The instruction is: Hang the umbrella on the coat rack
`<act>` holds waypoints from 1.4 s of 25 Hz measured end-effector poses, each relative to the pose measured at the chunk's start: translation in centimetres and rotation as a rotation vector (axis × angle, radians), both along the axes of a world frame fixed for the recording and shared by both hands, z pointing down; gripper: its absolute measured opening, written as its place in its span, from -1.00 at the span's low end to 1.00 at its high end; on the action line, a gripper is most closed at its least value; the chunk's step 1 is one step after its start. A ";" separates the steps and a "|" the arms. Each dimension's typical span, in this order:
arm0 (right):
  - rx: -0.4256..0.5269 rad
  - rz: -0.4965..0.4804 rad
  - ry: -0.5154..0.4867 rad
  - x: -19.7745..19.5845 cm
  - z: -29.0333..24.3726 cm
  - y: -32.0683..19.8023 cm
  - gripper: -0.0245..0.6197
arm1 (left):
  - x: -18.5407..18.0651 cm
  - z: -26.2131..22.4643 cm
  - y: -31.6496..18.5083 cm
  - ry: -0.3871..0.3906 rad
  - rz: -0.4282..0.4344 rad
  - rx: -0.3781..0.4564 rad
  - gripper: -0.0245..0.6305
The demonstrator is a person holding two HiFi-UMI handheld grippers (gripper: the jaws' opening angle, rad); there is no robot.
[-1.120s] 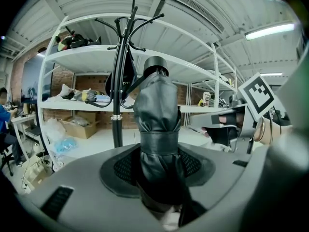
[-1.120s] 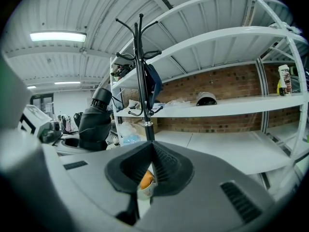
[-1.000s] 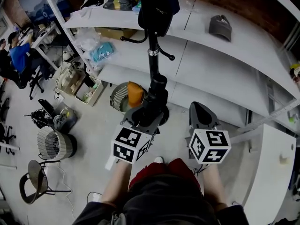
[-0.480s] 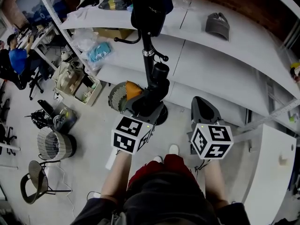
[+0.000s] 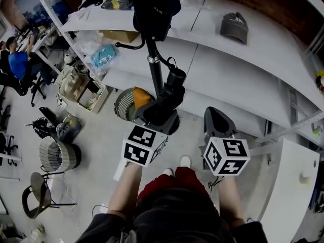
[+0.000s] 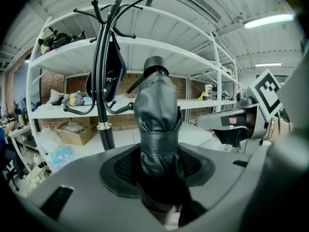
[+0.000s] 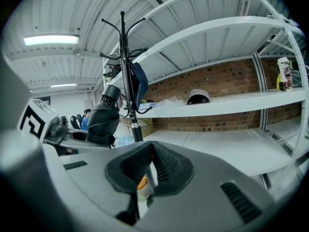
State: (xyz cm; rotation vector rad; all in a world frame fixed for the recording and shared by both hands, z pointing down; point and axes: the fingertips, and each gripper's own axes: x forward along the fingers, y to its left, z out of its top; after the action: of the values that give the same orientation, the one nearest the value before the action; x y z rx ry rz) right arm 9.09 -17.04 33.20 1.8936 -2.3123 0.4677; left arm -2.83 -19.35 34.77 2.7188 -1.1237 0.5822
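1. My left tongs (image 6: pixel 157 170) are clamped on the folded umbrella (image 6: pixel 155 110). The dark ribbed pads sit snug on either side of its lower part.
2. The umbrella is black, wrinkly, slightly shiny fabric, cinched by a flat wrap band, with a round flat cap at the far end. It sticks up and out of the tongs.
3. From the head view, the umbrella (image 5: pixel 171 92) leans up from the left tongs (image 5: pixel 158 116) toward the coat rack (image 5: pixel 153 70). Its capped end is just beside the pole, not on any hook (so not hung yet).
4. The coat rack (image 6: pixel 104 81) is a glossy black pole with a silver collar ring. It has curved hook arms with little ball tips, some low and some fanning out at the top.
5. A dark soft bag (image 6: pixel 110 74) is draped on one side of the rack.
6. My right tongs (image 7: pixel 150 170) are pinched together with nothing in them, and the ribbed pads meet in a V. In the head view, the right tongs (image 5: pixel 217 123) sit off to the umbrella's right, well apart from it.
7. Behind everything is white metal shelving (image 5: pixel 243 59) against a brick wall. A dark domed cap (image 5: pixel 234 27) rests on the middle shelf surface.
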 end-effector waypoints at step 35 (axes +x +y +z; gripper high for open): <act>-0.101 -0.037 -0.032 1.8 3.9 -3.0 -0.87 | 0.8 6.7 -2.5 -0.055 -0.072 -0.159 -0.31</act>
State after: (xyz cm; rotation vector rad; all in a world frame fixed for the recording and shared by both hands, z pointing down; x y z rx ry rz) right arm 10.87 -20.00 37.14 1.8072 -2.2924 0.6026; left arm -2.00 -21.83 41.44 2.5319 -1.1305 0.7070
